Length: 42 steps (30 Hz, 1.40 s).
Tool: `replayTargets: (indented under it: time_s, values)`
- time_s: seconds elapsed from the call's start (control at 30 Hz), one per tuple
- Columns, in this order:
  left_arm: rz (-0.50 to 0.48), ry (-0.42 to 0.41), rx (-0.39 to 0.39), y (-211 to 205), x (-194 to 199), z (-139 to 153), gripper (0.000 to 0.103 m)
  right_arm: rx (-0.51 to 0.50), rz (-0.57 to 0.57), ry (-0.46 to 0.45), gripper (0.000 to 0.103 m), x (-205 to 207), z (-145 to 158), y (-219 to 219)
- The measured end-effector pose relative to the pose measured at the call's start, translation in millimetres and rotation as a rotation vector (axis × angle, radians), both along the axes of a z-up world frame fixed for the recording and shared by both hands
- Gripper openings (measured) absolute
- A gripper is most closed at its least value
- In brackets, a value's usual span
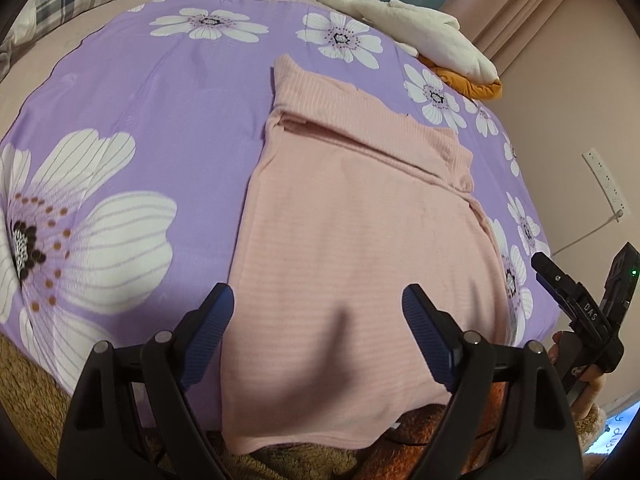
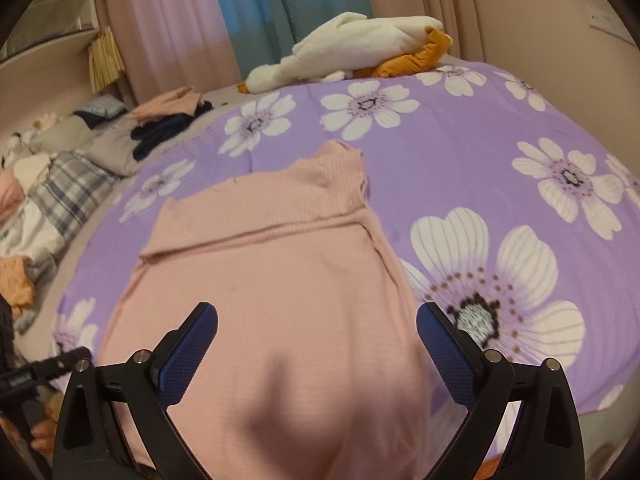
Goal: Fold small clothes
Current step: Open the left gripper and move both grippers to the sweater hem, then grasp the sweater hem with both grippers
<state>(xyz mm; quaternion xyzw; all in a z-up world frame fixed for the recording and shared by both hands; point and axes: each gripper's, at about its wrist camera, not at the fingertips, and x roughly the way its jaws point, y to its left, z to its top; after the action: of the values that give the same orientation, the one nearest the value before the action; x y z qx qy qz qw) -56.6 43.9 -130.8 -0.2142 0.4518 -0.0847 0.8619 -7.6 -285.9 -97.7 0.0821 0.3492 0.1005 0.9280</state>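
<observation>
A pink ribbed garment point(image 1: 352, 216) lies flat on the purple flowered bedspread point(image 1: 160, 120), its far part folded across in a band, its near hem hanging over the bed's front edge. My left gripper point(image 1: 318, 300) is open and empty, just above the garment's near left part. My right gripper point(image 2: 316, 320) is open and empty above the garment point(image 2: 280, 280) near its right side. The right gripper also shows in the left wrist view point(image 1: 560, 280), off the bed's right edge.
A white and orange plush toy point(image 2: 352, 52) lies at the far edge of the bedspread point(image 2: 480, 160). A pile of dark and pink clothes point(image 2: 168, 120) and plaid pillows point(image 2: 68, 196) lie at the left. Curtains and a wall stand behind.
</observation>
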Motion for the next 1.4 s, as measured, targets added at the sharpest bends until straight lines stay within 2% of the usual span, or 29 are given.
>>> replayTargets:
  time_s: [0.2,0.57,0.93,1.17,1.23,1.4]
  values:
    - [-0.005,0.017,-0.002,2.2,-9.9,-6.3,0.086,-0.003,0.006,0.025,0.099,-11.2,-5.1,-4.6]
    - [-0.027,0.065,-0.03,5.3,-23.5,-20.5,0.086,0.01,0.007,0.124,0.099,-30.5,-24.0,-19.6]
    - [-0.039,0.078,-0.045,4.5,-31.2,-26.7,0.083,0.057,-0.035,0.212,0.099,-45.2,-41.6,-41.4]
    - [-0.05,0.09,-0.042,3.9,-37.7,-30.0,0.078,0.061,-0.038,0.236,0.093,-51.2,-46.8,-43.3]
    - [-0.055,0.1,-0.049,4.5,-40.2,-31.3,0.077,0.065,-0.034,0.25,0.085,-52.6,-49.1,-43.9]
    - [-0.07,0.112,-0.041,1.4,-50.4,-34.2,0.077,0.069,-0.029,0.288,0.083,-58.4,-57.8,-48.0]
